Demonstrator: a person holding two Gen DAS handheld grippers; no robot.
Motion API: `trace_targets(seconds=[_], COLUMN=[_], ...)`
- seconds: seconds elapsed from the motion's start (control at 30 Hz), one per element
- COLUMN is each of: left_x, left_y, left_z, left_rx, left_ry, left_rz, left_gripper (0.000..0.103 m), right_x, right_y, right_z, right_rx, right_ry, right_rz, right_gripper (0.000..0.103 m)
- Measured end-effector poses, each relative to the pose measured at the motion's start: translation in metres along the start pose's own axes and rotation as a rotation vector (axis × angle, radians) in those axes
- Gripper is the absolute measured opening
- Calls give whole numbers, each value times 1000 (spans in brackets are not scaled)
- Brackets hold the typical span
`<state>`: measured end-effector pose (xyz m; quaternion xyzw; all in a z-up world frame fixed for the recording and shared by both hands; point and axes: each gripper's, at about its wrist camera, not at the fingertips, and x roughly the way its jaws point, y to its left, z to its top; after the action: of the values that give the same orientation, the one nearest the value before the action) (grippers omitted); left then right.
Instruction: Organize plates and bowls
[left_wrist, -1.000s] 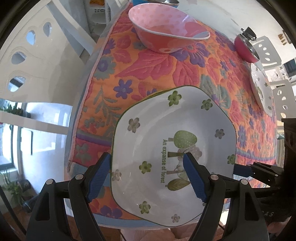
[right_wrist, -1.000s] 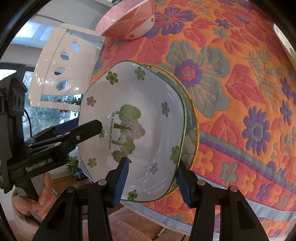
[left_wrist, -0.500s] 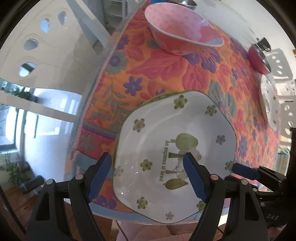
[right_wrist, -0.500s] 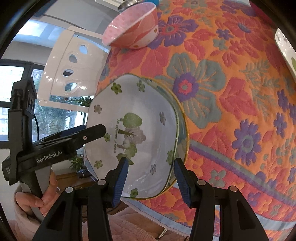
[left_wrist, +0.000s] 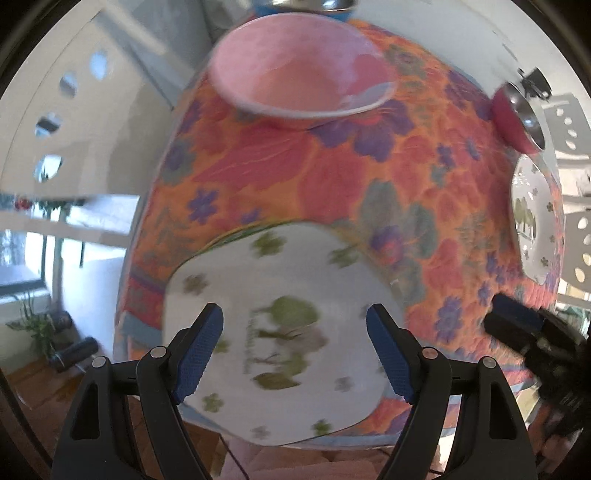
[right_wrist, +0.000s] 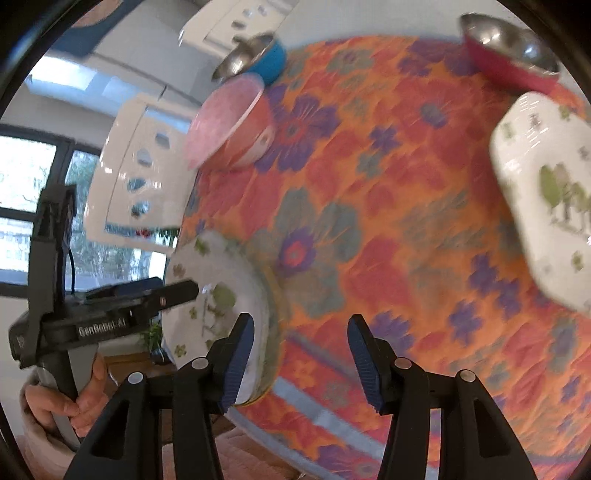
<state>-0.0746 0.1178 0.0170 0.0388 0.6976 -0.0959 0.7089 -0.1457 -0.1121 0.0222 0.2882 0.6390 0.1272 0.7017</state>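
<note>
A white plate with green flowers (left_wrist: 295, 280) lies on top of another plate at the table's near edge, also seen as a plate stack (right_wrist: 218, 280). My left gripper (left_wrist: 294, 321) hovers open above it, touching nothing. My right gripper (right_wrist: 301, 325) is open over the bare cloth just right of the stack, with nothing between its fingers. A pink bowl (left_wrist: 295, 70) (right_wrist: 229, 125) sits farther back. A second white flowered plate (right_wrist: 546, 195) (left_wrist: 532, 221) lies to the right. Both views are blurred.
An orange floral tablecloth (right_wrist: 369, 221) covers the table. A blue steel-lined bowl (right_wrist: 258, 59) stands behind the pink one, and a red steel-lined bowl (right_wrist: 509, 55) at the far right. White chairs (left_wrist: 74, 129) stand beside the table. A hand (right_wrist: 74, 398) holds the left gripper.
Both grippers have lifted away from the plate stack. The right one slid right, off the stack's rim onto open cloth. The left one moved toward the pink bowl.
</note>
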Motion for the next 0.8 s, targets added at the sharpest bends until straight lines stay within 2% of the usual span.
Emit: trace_targets(seconds=[0.1, 0.3, 0.5, 0.63, 0.8], left_x=[-4, -6, -3, 4, 20], left_y=[-29, -89, -157, -199, -225], left_z=[12, 40, 58, 68, 76], left_rx=[41, 111, 191, 242, 261], left_ry=[-4, 0, -13, -5, 26], left_rz=[-5, -30, -55, -67, -63], left_gripper=[78, 78, 78, 78, 78], right_x=[-23, -68, -103, -117, -117], right_y=[-31, -82, -141, -181, -214], right_z=[15, 34, 39, 38, 39], right_rx=[72, 81, 170, 237, 295], right_ry=[-44, -116, -178, -211, -211], right_rz=[57, -40, -51, -70, -98], right_gripper=[52, 52, 52, 52, 52])
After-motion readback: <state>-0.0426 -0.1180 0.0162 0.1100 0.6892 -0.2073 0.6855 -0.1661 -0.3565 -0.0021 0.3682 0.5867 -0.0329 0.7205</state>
